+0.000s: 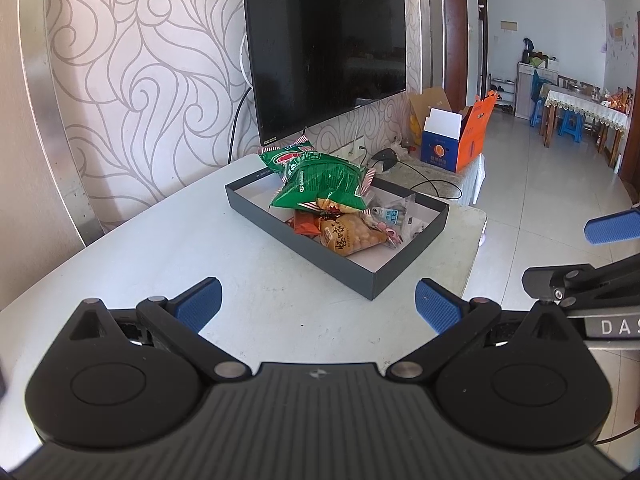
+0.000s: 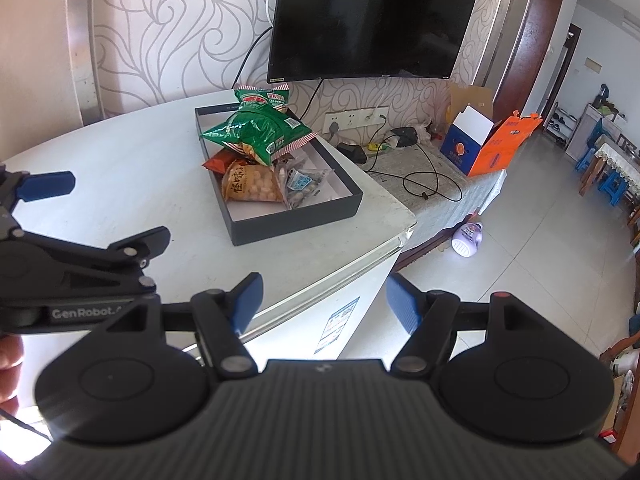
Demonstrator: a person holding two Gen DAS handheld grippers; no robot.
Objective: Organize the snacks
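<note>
A dark shallow box (image 1: pixel 400 272) (image 2: pixel 296 220) stands on the white table top and holds the snacks. Two green bags (image 1: pixel 320 180) (image 2: pixel 256 128) lie on top, one leaning on the far rim. Below them lie an orange packet (image 1: pixel 306 226), a clear bag of round yellow snacks (image 1: pixel 352 236) (image 2: pixel 250 186) and small clear packets (image 1: pixel 394 214) (image 2: pixel 304 184). My left gripper (image 1: pixel 318 306) is open and empty above the table, short of the box. My right gripper (image 2: pixel 322 300) is open and empty, over the table's near corner.
A black TV (image 1: pixel 324 44) hangs on the patterned wall behind the box. A low stand at right bears cables (image 2: pixel 428 184) and an orange and blue carton (image 1: pixel 460 136) (image 2: pixel 488 144). A purple bottle (image 2: pixel 468 238) lies on the tiled floor. A dining table with blue stools (image 1: pixel 576 116) stands far right.
</note>
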